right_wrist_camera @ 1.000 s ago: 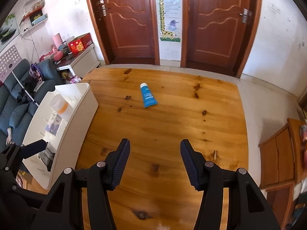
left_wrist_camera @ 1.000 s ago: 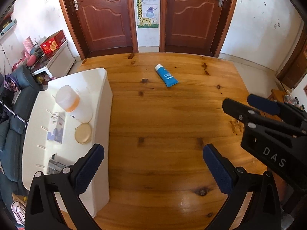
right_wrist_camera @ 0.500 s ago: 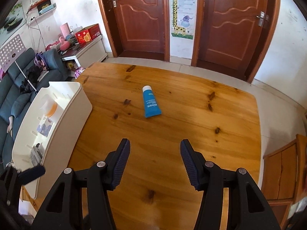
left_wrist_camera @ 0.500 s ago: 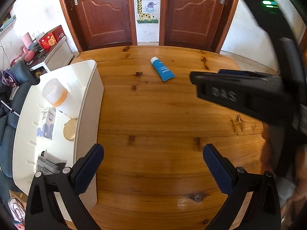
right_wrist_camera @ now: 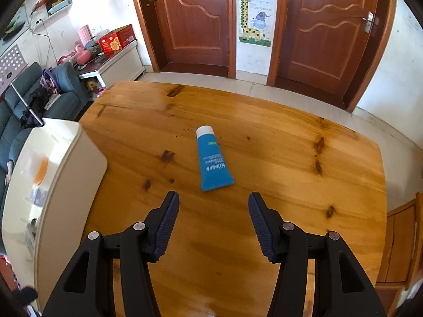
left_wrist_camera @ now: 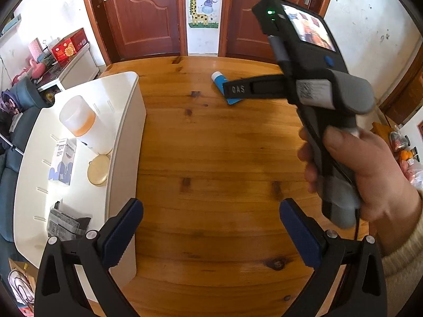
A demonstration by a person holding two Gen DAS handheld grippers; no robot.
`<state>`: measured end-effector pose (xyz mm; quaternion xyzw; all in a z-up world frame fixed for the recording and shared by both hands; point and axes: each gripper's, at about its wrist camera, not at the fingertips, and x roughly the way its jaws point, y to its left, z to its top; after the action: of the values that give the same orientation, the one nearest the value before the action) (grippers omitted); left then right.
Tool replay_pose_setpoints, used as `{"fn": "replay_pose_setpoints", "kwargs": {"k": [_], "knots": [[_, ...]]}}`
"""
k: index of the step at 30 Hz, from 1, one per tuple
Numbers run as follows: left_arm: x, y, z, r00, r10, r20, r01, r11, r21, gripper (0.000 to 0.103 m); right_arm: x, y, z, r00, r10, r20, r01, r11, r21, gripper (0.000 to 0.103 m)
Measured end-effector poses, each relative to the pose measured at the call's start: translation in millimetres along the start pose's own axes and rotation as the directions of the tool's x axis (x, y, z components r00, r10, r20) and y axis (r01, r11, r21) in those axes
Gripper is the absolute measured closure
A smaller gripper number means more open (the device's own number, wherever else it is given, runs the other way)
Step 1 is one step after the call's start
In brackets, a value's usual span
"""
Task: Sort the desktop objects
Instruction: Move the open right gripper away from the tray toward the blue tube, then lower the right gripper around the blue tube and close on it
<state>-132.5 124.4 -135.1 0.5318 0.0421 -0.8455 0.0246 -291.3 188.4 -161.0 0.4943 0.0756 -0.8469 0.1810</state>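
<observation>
A blue tube with a white cap (right_wrist_camera: 212, 161) lies flat on the wooden table (right_wrist_camera: 277, 174), cap pointing away. My right gripper (right_wrist_camera: 212, 211) is open and empty, just short of the tube's flat end. In the left wrist view the tube (left_wrist_camera: 221, 84) is partly hidden behind the right gripper's body (left_wrist_camera: 312, 87), held in a hand. My left gripper (left_wrist_camera: 211, 227) is open and empty over the near part of the table. A white organizer tray (left_wrist_camera: 124, 137) stands at the left and holds a white-and-orange bottle (left_wrist_camera: 82, 124), a small box (left_wrist_camera: 62, 162) and a round compact (left_wrist_camera: 98, 173).
A dark packet (left_wrist_camera: 66, 224) lies in the tray's near section. The tray also shows in the right wrist view (right_wrist_camera: 60, 174). Two brown doors (right_wrist_camera: 193, 21) stand behind the table. A sofa (right_wrist_camera: 31, 105) and a low cabinet (right_wrist_camera: 116, 60) are at the left.
My right gripper has moved forward and down toward the blue tube, which now looks much closer. In the left wrist view its body now covers part of the tube. The left gripper stays open.
</observation>
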Motion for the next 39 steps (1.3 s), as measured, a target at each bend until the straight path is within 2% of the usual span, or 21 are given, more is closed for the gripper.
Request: {"fn": "replay_pose_setpoints", "kwargs": {"k": [17, 39], "knots": [[8, 12, -5, 0.999, -0.032, -0.021, 0.032, 0.999, -0.008, 0.000, 38, -8, 20, 1.000, -0.018, -0.019, 0.019, 0.998, 0.051, 0.049], [16, 18, 5, 0.999, -0.026, -0.020, 0.026, 1.000, -0.010, 0.000, 61, 8, 30, 0.999, -0.036, -0.032, 0.037, 0.999, 0.015, 0.049]]}}
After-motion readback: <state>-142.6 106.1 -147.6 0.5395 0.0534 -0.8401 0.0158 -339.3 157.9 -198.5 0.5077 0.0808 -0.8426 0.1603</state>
